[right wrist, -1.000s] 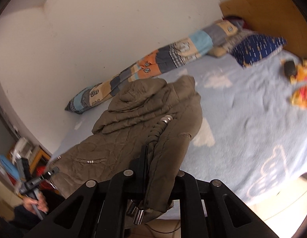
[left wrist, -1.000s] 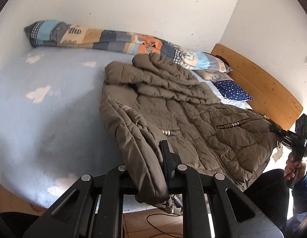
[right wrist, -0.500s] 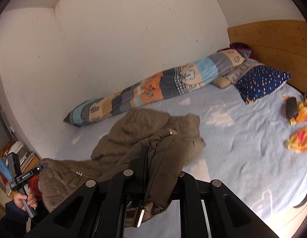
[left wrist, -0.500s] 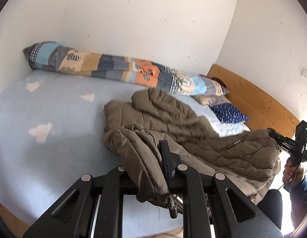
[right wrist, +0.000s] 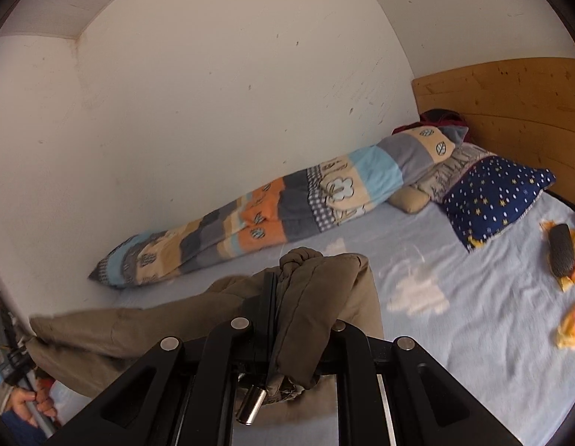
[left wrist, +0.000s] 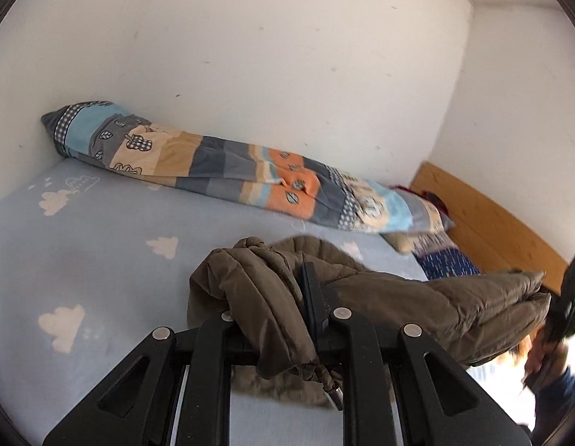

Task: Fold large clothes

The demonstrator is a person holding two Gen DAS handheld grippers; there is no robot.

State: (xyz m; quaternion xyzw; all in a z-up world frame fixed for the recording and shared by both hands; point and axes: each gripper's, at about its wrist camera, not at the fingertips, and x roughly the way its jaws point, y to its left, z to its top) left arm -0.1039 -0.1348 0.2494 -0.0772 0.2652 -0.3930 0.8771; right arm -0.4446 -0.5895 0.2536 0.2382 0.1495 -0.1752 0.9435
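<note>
With the olive jacket (left wrist: 417, 308) hung low in the frame above the bed (left wrist: 101, 260), clenched by the left gripper (left wrist: 306, 319) and right gripper (right wrist: 274, 319), slippery padding could be pulled free if jerked.

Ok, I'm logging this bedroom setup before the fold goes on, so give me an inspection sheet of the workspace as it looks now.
Surface: bed with a light blue cloud-print sheet, mostly bare on the near side.
Job's things: olive padded jacket, lifted at both ends and bunched between the two tools.
Clutter: rolled patchwork blanket along the wall; navy star pillow; dark brush and yellow-orange cloth near the headboard end.
Grippers: left tool shut on the jacket; right tool shut on the jacket.
Cables: nothing seen.
Surroundings: white walls, wooden headboard; blurred shelf items at the left edge of the right view.
</note>
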